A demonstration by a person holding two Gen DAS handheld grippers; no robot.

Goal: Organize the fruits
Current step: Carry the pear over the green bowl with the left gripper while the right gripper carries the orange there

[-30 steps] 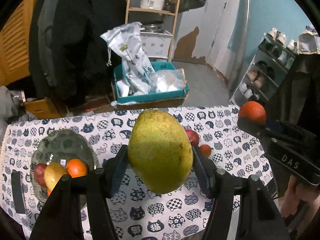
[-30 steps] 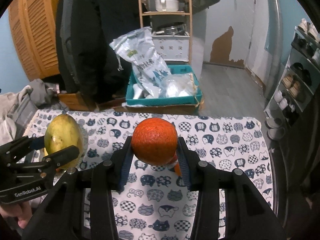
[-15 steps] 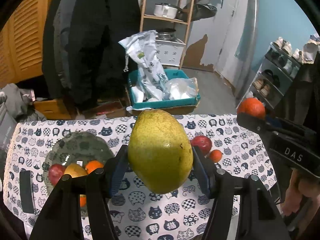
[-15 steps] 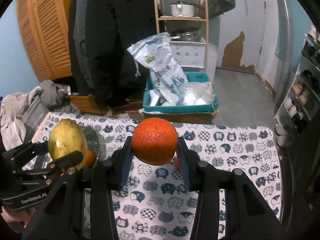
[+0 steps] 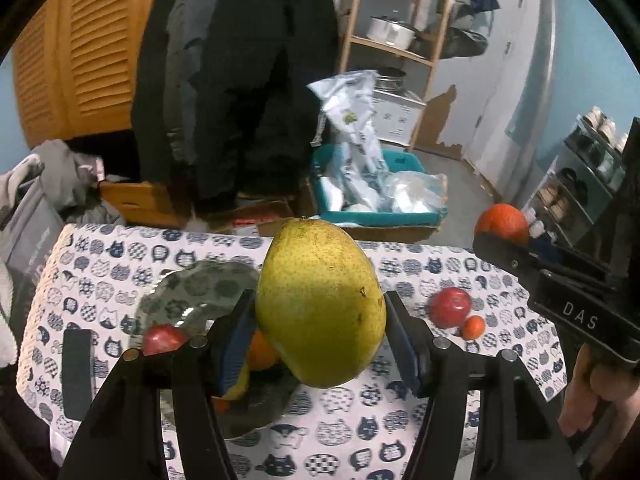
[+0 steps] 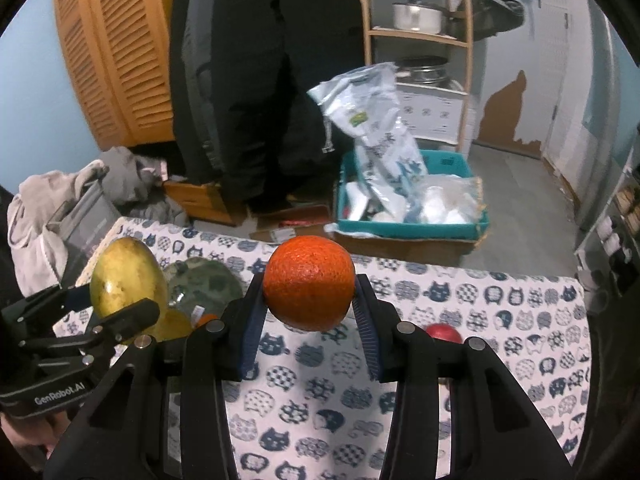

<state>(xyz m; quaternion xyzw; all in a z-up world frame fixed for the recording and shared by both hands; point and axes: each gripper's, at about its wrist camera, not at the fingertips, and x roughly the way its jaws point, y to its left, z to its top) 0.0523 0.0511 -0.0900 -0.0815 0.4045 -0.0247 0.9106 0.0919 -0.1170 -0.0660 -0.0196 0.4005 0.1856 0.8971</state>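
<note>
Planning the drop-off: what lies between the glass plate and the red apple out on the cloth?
In the left wrist view, only bare cat-print tablecloth shows between the glass plate and the red apple; the held mango hides part.

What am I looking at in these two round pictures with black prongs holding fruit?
No robot: a person holds a two-finger gripper in each hand, with a fisheye camera on each looking along its fingers. The left camera shows the left gripper clamping a yellow-green mango. The right camera shows the right gripper clamping an orange. Below is a table in a cat-print cloth. On it a glass plate holds several fruits, and a red apple and small tangerine lie loose.
</note>
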